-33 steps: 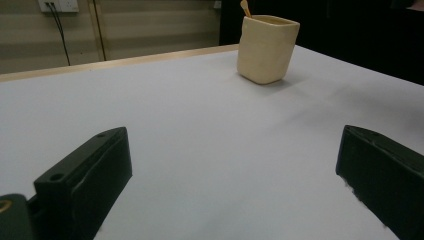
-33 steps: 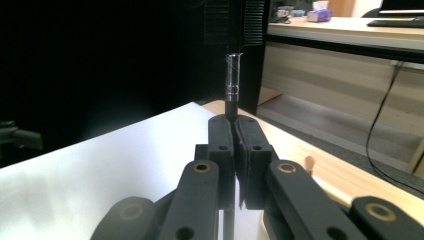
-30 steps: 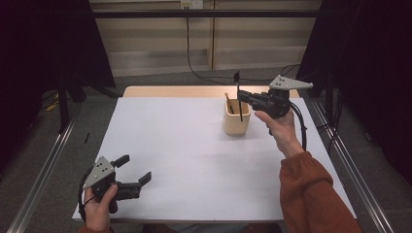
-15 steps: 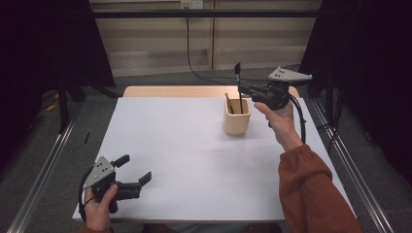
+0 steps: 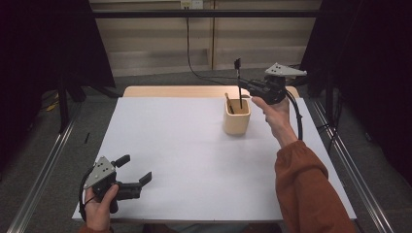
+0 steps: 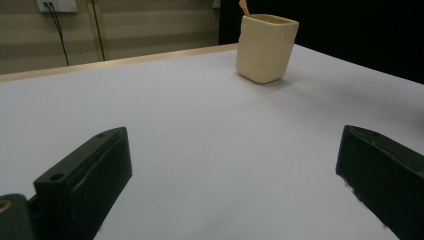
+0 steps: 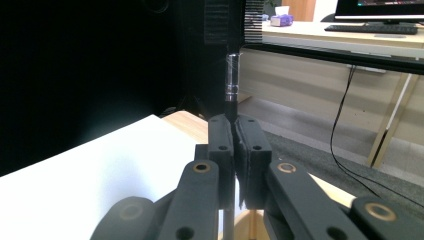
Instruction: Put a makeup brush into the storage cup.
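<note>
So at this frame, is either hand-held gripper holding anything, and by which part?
The right hand-held gripper is shut on a black brush, gripping mid-handle above the cup. The left hand-held gripper is open and holds nothing.

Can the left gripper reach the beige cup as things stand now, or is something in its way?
Probably yes. The left gripper is open near the table's near edge, with bare white tabletop between it and the beige cup. But the right gripper holds a dark brush upright above the cup, crowding it.
</note>
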Tool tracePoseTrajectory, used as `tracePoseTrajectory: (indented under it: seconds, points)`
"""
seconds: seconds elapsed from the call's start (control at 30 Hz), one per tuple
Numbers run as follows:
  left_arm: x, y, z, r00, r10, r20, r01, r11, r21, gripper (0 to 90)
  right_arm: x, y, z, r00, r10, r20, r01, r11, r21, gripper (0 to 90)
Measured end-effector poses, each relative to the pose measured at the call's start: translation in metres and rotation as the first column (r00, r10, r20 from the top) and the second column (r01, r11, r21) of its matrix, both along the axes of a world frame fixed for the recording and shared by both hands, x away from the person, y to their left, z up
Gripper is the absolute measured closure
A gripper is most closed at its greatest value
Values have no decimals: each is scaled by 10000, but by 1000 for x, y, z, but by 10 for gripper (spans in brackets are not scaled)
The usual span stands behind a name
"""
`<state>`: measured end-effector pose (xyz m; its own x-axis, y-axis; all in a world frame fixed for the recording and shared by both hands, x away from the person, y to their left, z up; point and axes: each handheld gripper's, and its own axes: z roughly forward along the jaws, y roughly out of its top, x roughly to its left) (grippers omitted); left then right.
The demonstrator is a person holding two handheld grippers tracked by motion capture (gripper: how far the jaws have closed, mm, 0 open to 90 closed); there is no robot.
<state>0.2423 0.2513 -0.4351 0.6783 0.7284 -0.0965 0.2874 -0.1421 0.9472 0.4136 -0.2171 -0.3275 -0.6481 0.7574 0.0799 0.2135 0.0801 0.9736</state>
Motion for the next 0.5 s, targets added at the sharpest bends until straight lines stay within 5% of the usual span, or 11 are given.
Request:
tracePoseTrajectory:
  seconds: [0.5]
  points:
    - [-1,-1,0,9999,-124,16,124,9999,24,14,11,-6,-17,9993,-193,-311,190,9998,-91,859]
